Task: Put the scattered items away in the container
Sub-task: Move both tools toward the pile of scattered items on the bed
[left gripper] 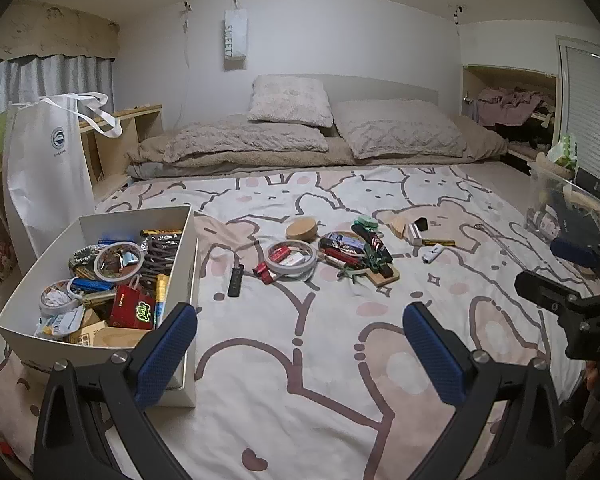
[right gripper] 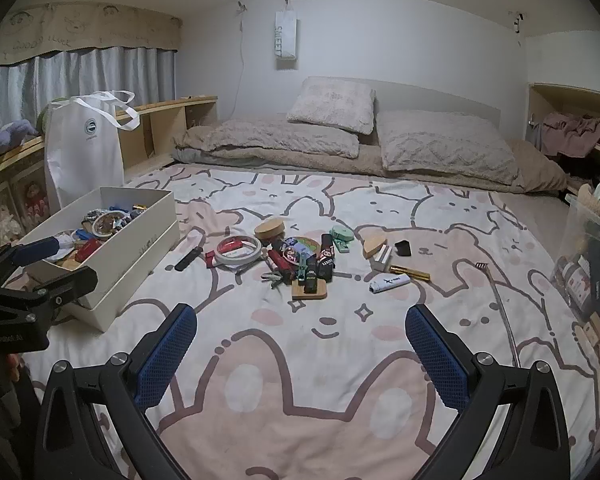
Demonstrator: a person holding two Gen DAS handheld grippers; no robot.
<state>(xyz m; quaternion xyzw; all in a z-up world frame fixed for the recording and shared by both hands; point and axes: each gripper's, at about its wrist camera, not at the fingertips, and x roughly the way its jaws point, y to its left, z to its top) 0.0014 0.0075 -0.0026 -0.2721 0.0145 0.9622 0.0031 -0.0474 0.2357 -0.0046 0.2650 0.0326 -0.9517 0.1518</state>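
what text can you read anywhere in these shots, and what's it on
"SWEET" – printed down the white paper bag hanging on the wall.
"Good Luck" – faint, on the curtain valance.
Round blue logo on the white tote bag: its wording is too small to read.
Labels on the scattered items and in the white box: too blurred to read.
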